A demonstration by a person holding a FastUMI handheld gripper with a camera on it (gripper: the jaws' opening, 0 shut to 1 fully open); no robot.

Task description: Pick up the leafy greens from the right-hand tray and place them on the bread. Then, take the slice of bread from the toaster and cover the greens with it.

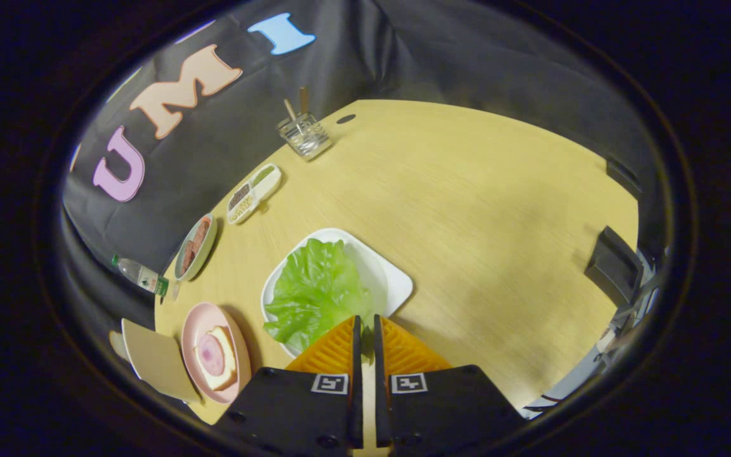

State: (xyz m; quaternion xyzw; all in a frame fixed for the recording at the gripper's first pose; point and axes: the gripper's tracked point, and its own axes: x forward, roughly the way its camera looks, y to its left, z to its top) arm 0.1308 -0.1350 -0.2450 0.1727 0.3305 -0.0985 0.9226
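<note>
Lettuce (pixel 316 287) lies on a white plate (pixel 396 284) in the middle of the bench (pixel 480 209). Going left to right: a small bottle (pixel 140 275) lies at the bench's edge, then a pink plate (pixel 195 325) holds a slice of bread (pixel 216 357) with something pink on it. Next comes the lettuce, its near edge at the tips of the hand-held gripper (pixel 363 327). The fingers are almost closed, a thin gap between them; I cannot tell if they pinch the leaf. A dark box (pixel 613 264) sits far right.
</note>
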